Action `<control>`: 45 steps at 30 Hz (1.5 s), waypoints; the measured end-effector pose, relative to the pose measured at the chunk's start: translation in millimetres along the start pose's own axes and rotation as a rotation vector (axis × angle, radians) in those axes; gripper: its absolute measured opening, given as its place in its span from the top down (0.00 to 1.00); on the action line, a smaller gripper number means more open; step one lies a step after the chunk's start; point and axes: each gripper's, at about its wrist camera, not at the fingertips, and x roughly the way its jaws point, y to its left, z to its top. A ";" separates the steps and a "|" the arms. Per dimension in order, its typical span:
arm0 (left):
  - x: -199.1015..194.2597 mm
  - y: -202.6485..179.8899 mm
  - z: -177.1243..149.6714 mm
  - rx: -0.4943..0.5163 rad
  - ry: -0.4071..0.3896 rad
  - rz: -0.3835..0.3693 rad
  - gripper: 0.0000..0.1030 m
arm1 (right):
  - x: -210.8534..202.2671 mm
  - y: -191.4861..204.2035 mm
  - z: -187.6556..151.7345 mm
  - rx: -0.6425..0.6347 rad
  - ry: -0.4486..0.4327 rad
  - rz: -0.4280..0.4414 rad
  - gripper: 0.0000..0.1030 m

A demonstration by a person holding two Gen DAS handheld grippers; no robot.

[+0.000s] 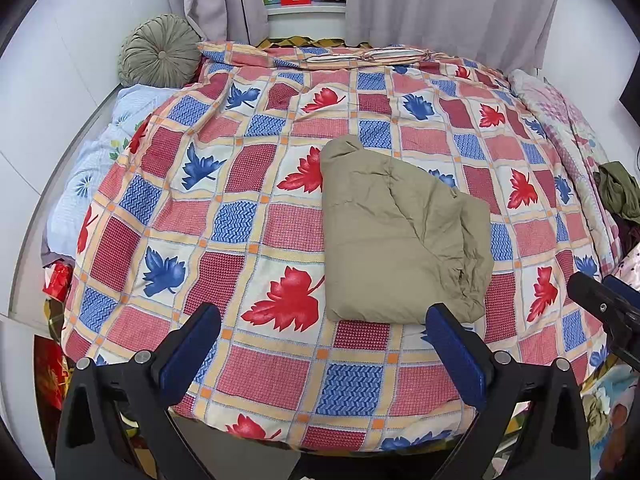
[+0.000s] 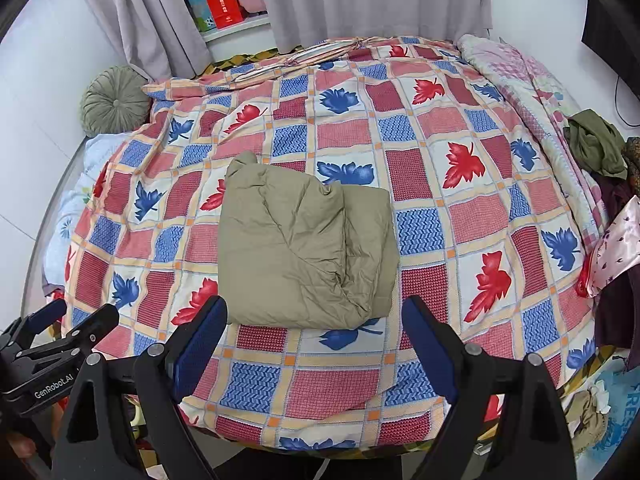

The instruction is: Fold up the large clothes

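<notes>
Khaki garment (image 2: 304, 240) folded on leaf-patterned quilt (image 2: 440, 216), curtains (image 2: 360, 0) behind.

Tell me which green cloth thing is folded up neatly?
The khaki-green padded garment mid-bed is folded flat; the dark green cloth lies crumpled, and the round pleated cushion isn't folded.

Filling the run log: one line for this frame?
khaki garment: folded, on bed quilt | left gripper: jaws open, empty | right gripper: jaws open, empty | neither touches garment
</notes>
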 end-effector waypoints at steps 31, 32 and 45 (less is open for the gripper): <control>-2.4 7.0 -0.4 -0.008 -0.006 0.019 0.00 | 0.8 -1.3 -0.4 0.001 0.001 0.002 0.12; -2.2 6.8 0.4 -0.005 -0.006 0.021 0.00 | 0.8 -1.3 -0.3 0.001 0.001 0.002 0.12; -5.1 10.4 -1.5 -0.007 -0.027 0.021 0.00 | 0.5 -0.8 -0.9 0.004 0.004 0.001 0.12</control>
